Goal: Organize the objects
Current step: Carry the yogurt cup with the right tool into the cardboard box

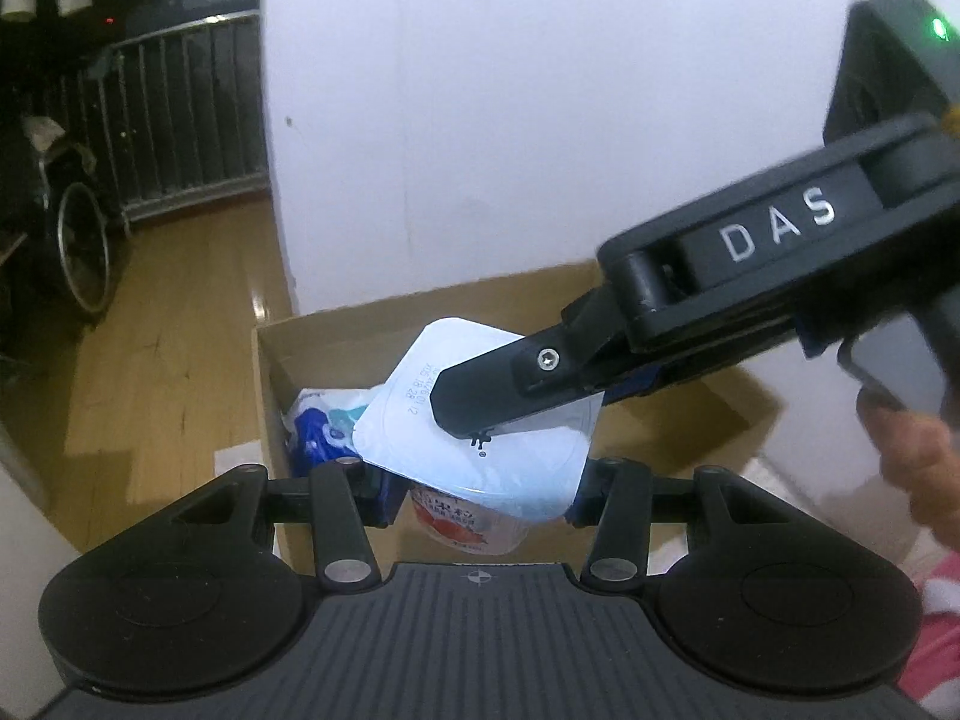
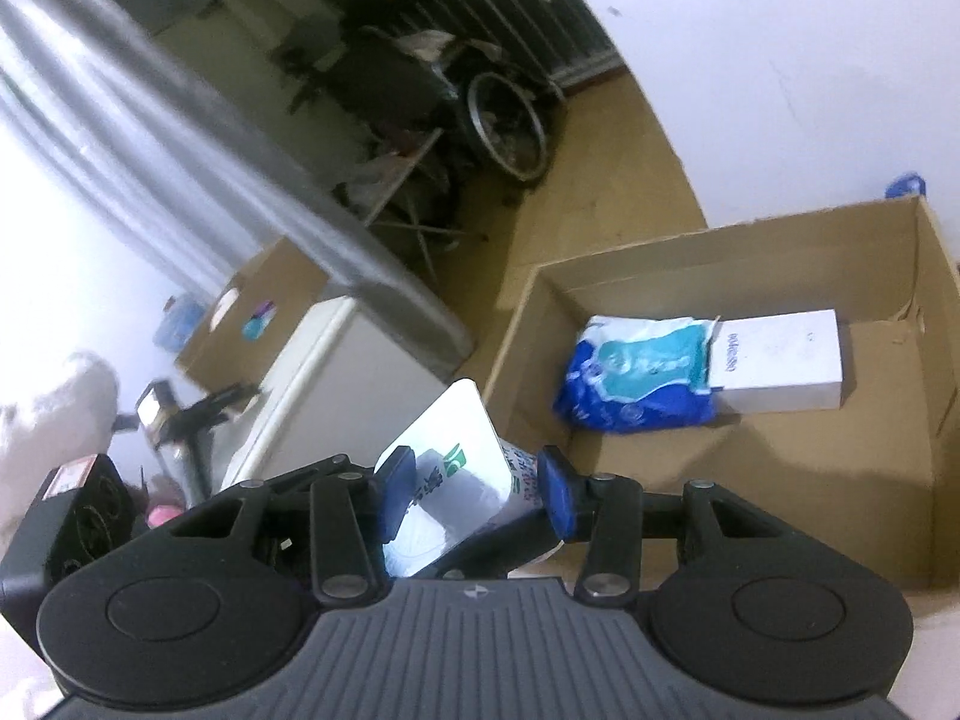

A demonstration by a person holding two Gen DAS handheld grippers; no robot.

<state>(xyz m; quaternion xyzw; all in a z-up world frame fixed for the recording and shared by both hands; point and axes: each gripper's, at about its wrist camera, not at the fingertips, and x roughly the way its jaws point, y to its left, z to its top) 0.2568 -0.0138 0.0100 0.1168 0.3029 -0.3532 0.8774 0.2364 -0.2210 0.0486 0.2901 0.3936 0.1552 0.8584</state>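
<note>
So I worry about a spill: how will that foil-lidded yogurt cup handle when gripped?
The white foil-lidded yogurt cup looks thin-walled, so probably squashes under pressure. Its flat foil lid likely punctures easily where the right claw lies across it. Held tilted, it may slip.

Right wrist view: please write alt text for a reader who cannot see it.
The right gripper closes its blue pads on a yogurt cup with a white foil lid, beside an open cardboard box on the wooden floor. Inside the box lie a blue-and-white bag and a white carton.
</note>
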